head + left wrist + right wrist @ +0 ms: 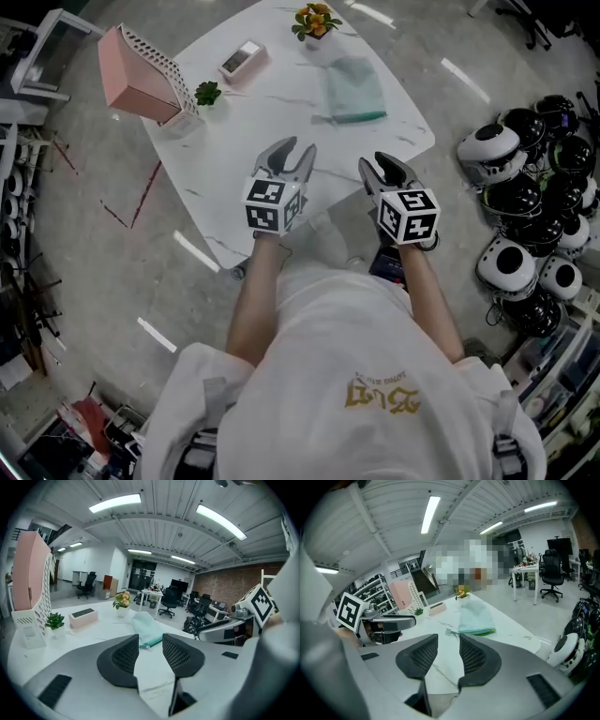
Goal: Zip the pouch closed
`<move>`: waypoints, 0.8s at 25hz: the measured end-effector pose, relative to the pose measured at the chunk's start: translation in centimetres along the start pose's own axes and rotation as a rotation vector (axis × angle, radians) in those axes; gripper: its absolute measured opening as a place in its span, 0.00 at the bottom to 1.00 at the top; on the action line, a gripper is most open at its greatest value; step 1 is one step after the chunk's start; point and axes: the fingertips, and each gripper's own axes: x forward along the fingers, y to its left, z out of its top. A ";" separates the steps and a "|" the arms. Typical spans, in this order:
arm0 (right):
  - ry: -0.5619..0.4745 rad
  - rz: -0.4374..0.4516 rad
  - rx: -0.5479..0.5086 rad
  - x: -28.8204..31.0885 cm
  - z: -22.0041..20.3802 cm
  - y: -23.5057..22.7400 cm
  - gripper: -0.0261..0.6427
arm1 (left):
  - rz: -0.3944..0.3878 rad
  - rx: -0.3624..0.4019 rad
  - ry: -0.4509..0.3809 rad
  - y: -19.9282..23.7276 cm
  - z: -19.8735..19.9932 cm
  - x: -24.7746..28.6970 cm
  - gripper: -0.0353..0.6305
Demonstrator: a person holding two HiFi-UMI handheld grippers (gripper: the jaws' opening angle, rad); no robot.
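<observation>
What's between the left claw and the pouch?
Nothing: only bare table lies between the left claw and the pouch, clearest in the head view.

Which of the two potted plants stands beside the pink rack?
The small green flowerless plant, right by the pink rack; the orange-flowered plant stands farther off.

On my feed I see a white short-sleeved shirt [328, 319] with gold print [384, 392] across it, while the left tongs [295, 150] and right tongs [380, 164] are pale grey shells with black cross-hatched pads [126, 656], each carrying a cube [274, 206] of black-and-white square markers.
</observation>
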 end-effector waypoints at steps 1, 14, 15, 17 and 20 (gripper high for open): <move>0.017 -0.004 0.000 1.2 0.0 -0.3 0.26 | -0.008 0.003 0.008 0.7 0.0 1.0 0.31; 0.221 -0.038 -0.037 10.4 -2.9 -1.4 0.26 | -0.156 0.129 0.183 4.3 -2.7 9.7 0.32; 0.231 -0.042 -0.041 10.8 -3.1 -1.5 0.26 | -0.172 0.158 0.201 4.3 -2.9 10.2 0.33; 0.246 -0.051 -0.046 11.7 -3.2 -1.8 0.25 | -0.200 0.203 0.233 4.4 -3.6 11.1 0.34; 0.251 -0.058 -0.059 13.0 -3.1 -2.0 0.23 | -0.239 0.234 0.253 4.3 -4.2 12.1 0.34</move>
